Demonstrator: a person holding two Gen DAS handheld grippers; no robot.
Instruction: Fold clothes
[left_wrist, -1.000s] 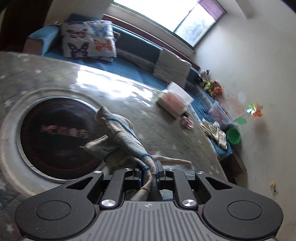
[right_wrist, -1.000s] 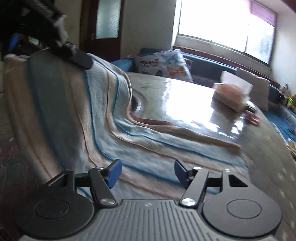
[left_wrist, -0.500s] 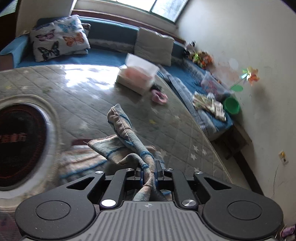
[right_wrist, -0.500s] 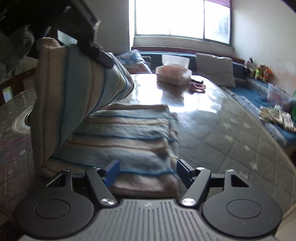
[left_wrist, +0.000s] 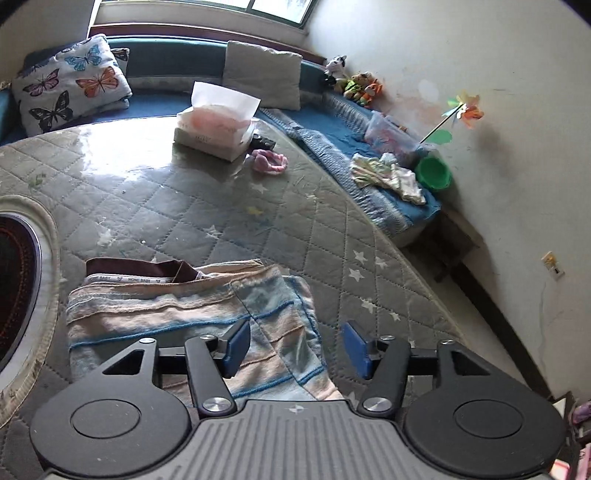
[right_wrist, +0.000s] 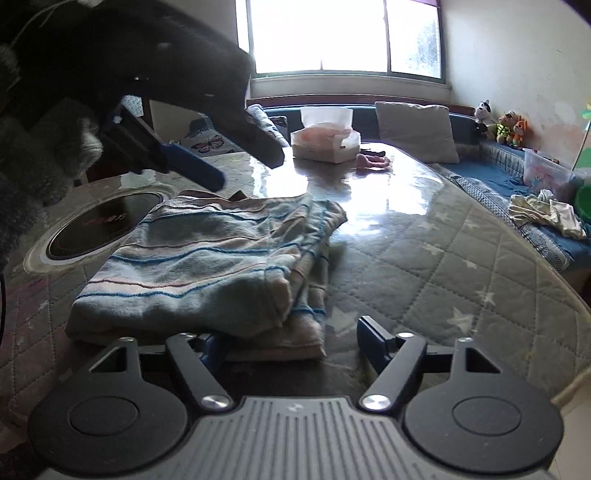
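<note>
Garment: the striped knit garment (right_wrist: 207, 266) is lying folded in layers on the quilted table cover (right_wrist: 443, 266), just beside the round cooktop (right_wrist: 99, 225) set into the table.
Left gripper: the left gripper (left_wrist: 295, 349) is hovering over the garment's near edge with its jaws standing wide apart, gripping nothing.
Right gripper: the right gripper (right_wrist: 291, 341) is sitting low at the garment's near corner, jaws wide apart and empty; its left pad is partly tucked behind the cloth edge.
Risk: the upper layer is sitting skewed over the lower one, with a loose flap trailing toward the tissue box (right_wrist: 325, 142); a careless pinch would likely catch only one layer and drag the fold open.
Second risk: a pad sliding under the stack could shove the whole bundle toward the cooktop.
Hidden: the garment's type is hard to judge, since only a waistband-like label strip (left_wrist: 129, 279) is showing.
Obscured: a dark, backlit shape is filling the right view's upper left, apparently the other gripper; detail there is being lost.
</note>
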